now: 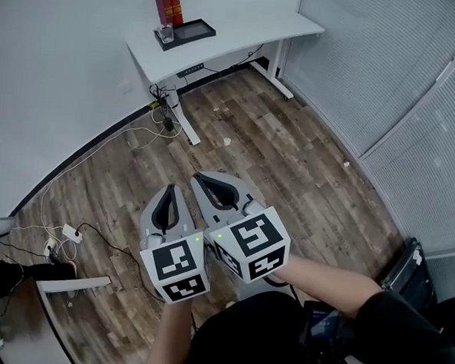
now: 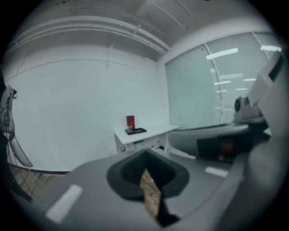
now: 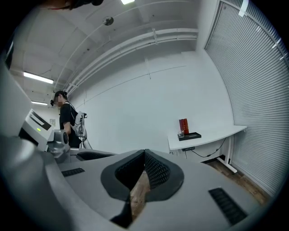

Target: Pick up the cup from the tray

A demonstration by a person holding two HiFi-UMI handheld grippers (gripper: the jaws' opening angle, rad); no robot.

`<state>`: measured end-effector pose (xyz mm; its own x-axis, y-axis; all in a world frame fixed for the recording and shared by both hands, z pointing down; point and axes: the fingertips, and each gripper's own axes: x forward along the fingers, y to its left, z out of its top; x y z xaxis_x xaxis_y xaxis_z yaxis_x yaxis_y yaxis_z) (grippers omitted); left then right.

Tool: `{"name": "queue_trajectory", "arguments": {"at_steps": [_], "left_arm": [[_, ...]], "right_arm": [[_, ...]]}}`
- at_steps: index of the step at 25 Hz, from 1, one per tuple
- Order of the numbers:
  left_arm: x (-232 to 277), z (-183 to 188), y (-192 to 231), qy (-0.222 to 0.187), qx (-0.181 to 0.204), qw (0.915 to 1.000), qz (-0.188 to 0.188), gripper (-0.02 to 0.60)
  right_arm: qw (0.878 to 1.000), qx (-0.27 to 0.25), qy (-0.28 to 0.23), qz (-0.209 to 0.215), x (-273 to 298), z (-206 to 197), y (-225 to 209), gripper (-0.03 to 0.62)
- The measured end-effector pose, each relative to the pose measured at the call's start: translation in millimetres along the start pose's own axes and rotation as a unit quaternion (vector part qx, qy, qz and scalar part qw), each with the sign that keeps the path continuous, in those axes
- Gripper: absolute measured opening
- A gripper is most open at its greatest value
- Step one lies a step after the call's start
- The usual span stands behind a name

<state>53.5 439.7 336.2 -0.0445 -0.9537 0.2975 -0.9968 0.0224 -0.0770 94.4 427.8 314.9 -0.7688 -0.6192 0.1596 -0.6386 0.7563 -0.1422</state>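
1. Head view, nearest first: the person holds the left gripper (image 1: 169, 193) and the right gripper (image 1: 206, 182) side by side, close to the body and above the wooden floor (image 1: 290, 158).
2. Left gripper view shows that gripper's jaws pressed together at the tips, with only a sliver of floor visible in the slot behind them. Right gripper view shows the same: its jaws are pressed together and pinch nothing.
3. Farther out, loose cables (image 1: 138, 137) trail over the floor toward the foot of the white worktop (image 1: 244, 28).
4. The worktop stands by the far wall, well apart from both grippers. On it lies a black tray (image 1: 208, 30). The cup (image 1: 166, 33), which looks like clear glass, stands at the tray's left end, with red books (image 1: 168, 6) upright just behind it.
5. The step in hand appears to be the approach, and the pick-up itself has not begun. The next move likely calls for closing the gap to the worktop and spreading one gripper's jaws. That gripper should then reach the cup's side level, clear of the books and the tray's rim.
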Motion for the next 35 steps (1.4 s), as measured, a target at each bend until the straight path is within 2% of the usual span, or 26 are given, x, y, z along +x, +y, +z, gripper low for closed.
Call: {"name": "queue_trajectory", "arguments": {"at_steps": [9,16,24,35], "left_arm": [[45.8,15.4,13.6,0.011,-0.004,0.9998,0.013,0.003],[86.8,35.2,21.1,0.014,0.003,0.9995,0.029,0.003],[142.9,48.1,23.4,0.026,-0.007,0.9987,0.043,0.003],[206.7,75.6,26.9,0.023,0.003,0.9971,0.073,0.003]], "right_arm": [[1.000,0.004,0.006,0.016,42.5,15.3,-27.3,0.012],[0.999,0.011,0.008,0.031,76.7,29.7,-56.7,0.012],[0.998,0.020,0.010,0.057,118.0,42.1,-97.5,0.012],[0.996,0.020,-0.008,0.081,162.3,67.9,-148.3,0.012]]}}
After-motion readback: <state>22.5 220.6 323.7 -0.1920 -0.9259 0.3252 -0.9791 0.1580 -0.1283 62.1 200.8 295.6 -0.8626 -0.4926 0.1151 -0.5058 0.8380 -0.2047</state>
